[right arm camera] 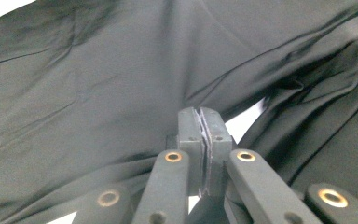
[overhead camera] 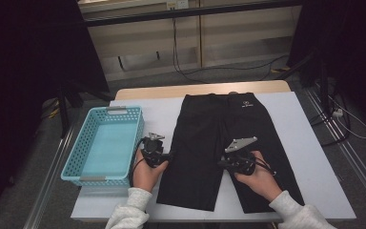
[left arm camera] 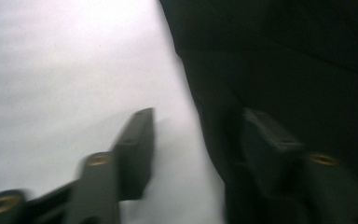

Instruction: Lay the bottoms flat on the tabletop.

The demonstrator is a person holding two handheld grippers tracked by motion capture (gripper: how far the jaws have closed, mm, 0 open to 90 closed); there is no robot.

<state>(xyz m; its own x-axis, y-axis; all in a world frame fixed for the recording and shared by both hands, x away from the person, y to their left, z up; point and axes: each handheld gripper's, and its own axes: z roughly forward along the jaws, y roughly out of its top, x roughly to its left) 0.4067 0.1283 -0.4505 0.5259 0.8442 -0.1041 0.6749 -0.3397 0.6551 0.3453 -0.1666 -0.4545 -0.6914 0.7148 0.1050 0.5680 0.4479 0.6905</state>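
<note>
Now the left gripper (left arm camera: 193,135) has its jaws apart over the edge of the black shorts (overhead camera: 219,143) at middle frame, while the right gripper (right arm camera: 199,135) is squeezed together on the shorts' cloth.

The high view looks forward and down from above the person's side of the table (overhead camera: 314,143), far enough off to take in the whole white top, the black shorts (overhead camera: 219,143) spread on it, the blue basket (overhead camera: 106,143) at the left and the floor beyond. The left gripper view rides low and very close, looking along its own blurred jaws at the outer edge of the shorts (left arm camera: 284,70) where it meets the bare table (left arm camera: 65,70). The right gripper view sits equally close, facing along its jaws over the crotch of the shorts (right arm camera: 121,70). All three views share the shorts; the two gripper views each cover a small patch of what the high view shows whole.
</note>
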